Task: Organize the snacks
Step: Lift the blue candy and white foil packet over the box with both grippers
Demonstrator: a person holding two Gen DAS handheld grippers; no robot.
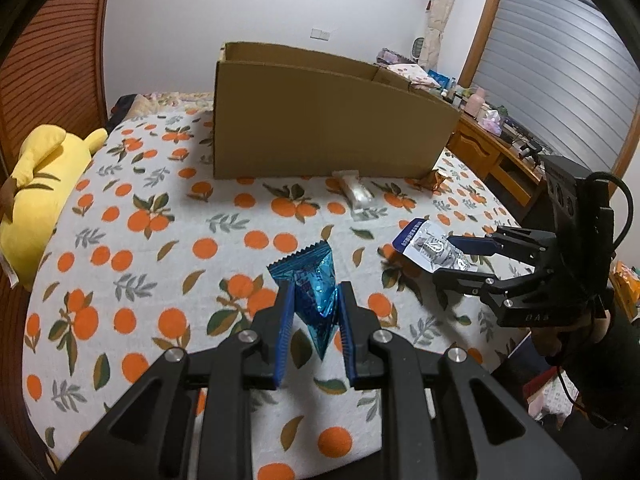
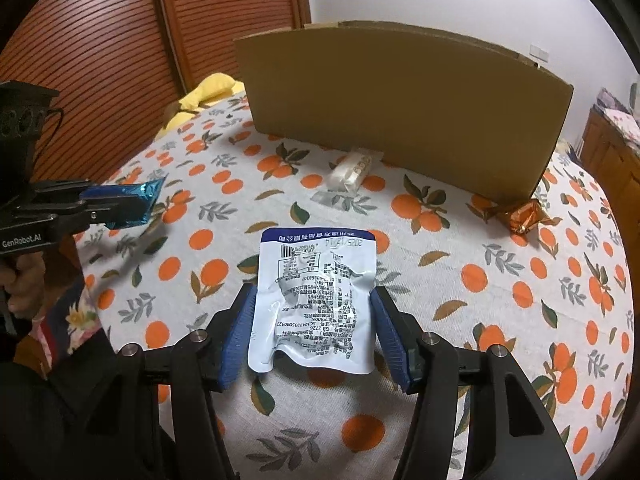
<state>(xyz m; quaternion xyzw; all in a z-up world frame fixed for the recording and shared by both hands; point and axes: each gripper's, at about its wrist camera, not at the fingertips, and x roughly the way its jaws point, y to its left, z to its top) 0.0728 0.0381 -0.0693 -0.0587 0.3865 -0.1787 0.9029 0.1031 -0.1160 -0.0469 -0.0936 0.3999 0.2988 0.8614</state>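
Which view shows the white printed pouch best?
The right wrist view: the white printed pouch faces the camera whole, between the right gripper fingers. In the left wrist view, that pouch is small, oblique and partly covered.
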